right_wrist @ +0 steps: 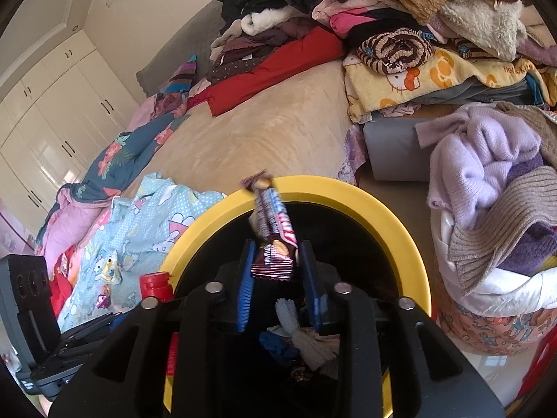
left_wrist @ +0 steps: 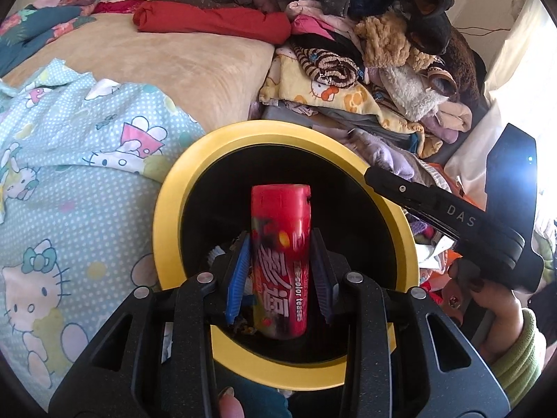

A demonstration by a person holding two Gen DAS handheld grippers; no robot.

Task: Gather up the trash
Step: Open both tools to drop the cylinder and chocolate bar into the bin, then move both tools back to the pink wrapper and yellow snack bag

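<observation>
Over one yellow-rimmed bin (left_wrist: 163, 216), one red canister (left_wrist: 281, 264), one snack wrapper (right_wrist: 273, 233), two claws

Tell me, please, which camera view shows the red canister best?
The left wrist view: the red canister stands full-length between the blue fingers over the yellow-rimmed bin. The right wrist view shows only its cap.

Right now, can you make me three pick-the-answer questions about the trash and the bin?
1. Where is the red bottle?
A. on the bed
B. above the bin's opening
C. on the clothes pile

2. What colour is the bin's rim?
A. yellow
B. green
C. white

3. What is the right tool doing?
A. hanging open with nothing
B. gripping a sock
C. pinching a snack wrapper

Answers: 1 B, the left tool holds it over the black inside. 2 A, a yellow ring circles the opening. 3 C, the wrapper sits between its blue fingers.
</observation>
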